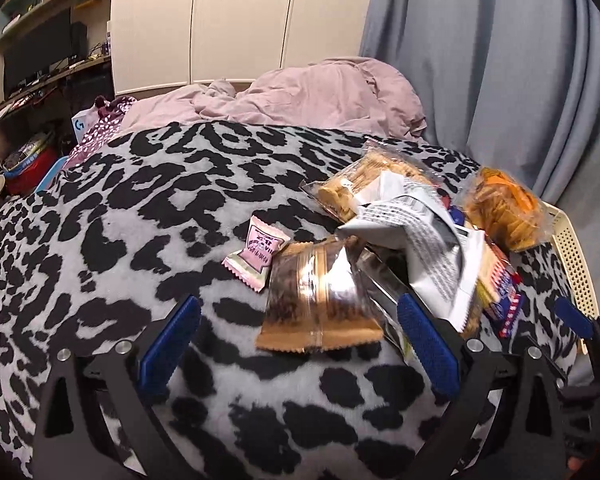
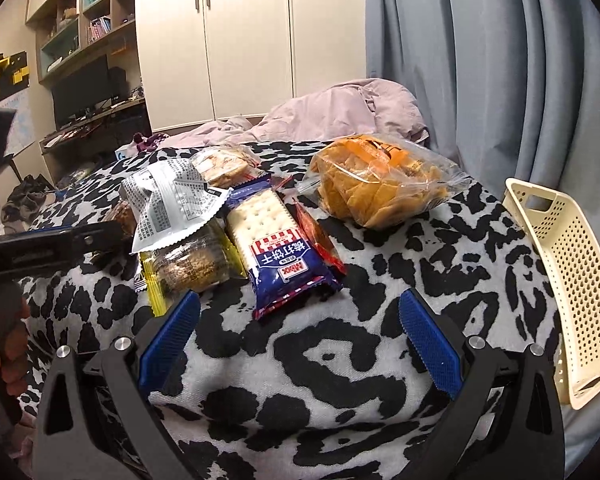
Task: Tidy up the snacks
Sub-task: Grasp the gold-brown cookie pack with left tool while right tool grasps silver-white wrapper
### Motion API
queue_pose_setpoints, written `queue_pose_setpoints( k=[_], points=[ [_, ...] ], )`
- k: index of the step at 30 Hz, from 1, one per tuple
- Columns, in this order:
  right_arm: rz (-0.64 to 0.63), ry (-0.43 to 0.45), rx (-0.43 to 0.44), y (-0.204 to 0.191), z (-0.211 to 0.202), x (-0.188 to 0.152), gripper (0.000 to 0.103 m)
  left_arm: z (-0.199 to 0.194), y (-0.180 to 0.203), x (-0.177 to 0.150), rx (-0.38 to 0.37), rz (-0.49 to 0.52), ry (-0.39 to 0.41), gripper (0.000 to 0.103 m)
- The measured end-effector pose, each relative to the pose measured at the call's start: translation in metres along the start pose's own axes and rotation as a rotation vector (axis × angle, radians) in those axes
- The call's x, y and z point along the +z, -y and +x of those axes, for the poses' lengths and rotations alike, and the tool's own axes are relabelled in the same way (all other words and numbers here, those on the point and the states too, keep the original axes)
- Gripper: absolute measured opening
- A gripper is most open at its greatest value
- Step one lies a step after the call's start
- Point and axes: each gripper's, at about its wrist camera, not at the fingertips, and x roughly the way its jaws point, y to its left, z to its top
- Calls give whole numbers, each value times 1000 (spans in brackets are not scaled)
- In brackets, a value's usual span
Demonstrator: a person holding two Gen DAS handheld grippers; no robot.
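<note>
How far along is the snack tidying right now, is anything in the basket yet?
Nothing looks done: the cream basket shows no snacks in the part in view. Nothing is in hand: the left gripper and right gripper are both open. Left to do: the cracker packet, chip bag, pink candy, brown packet and the others lie loose on the blanket.

Leopard-print blanket (image 1: pixel 148 208) spreads across the near bed, rumpled pink duvet (image 1: pixel 312 92) far behind, grey curtain (image 2: pixel 480 60) right, white wardrobe (image 2: pixel 228 40) far.
</note>
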Motion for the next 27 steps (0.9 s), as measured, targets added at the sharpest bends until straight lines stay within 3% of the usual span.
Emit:
queue_pose_setpoints(
  k=[2, 8, 12, 21, 27],
  points=[
    [-3, 0, 4, -1, 1, 0, 101, 7, -2, 1, -8, -10, -17, 84],
    [-6, 10, 29, -1, 5, 5, 101, 17, -2, 2, -9, -3, -23, 74],
    [-13, 17, 76, -7, 7, 10, 101, 18, -7, 3, -29, -5, -16, 56],
    [-119, 49, 164, -32, 21, 44, 101, 2, -17, 0, -26, -7, 32, 53],
    [-180, -23, 272, -54, 46, 60, 101, -12, -23, -3, -6, 1, 57, 53]
  ],
)
